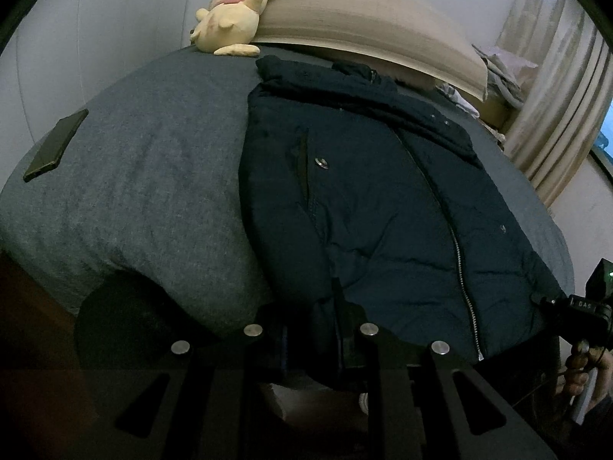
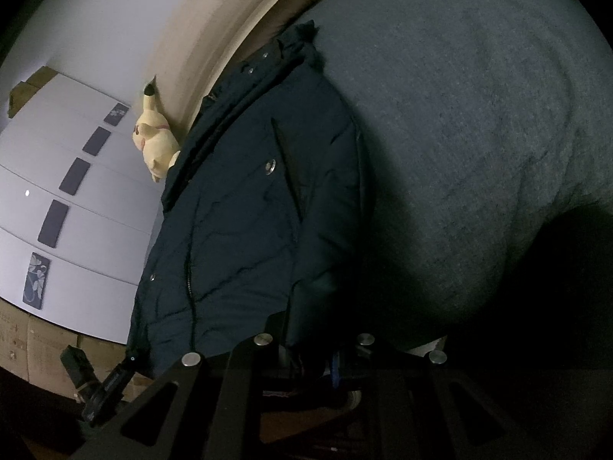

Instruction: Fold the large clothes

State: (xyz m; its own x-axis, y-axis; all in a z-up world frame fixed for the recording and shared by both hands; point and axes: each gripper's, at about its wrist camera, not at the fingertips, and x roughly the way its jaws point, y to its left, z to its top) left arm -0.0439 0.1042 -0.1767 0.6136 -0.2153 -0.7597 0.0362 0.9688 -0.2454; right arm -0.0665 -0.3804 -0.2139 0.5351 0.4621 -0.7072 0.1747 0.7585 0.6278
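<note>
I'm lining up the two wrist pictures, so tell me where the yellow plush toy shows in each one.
Left wrist view: the yellow plush toy lies at the top, left of centre, at the head of the bed against the beige headboard.
Right wrist view: the yellow plush toy sits at mid-left, between the white wall and the navy jacket.
Shared landmark: the jacket's round metal snap beside its pocket slit.

From the left wrist we look down and forward from the foot edge of the bed (image 1: pixel 145 176), close over the jacket (image 1: pixel 364 199) hem, toward the headboard (image 1: pixel 345 30). From the right wrist we look from the same edge, rolled sideways. Both views share the jacket, the plush toy (image 1: pixel 230 19) and the headboard.
</note>
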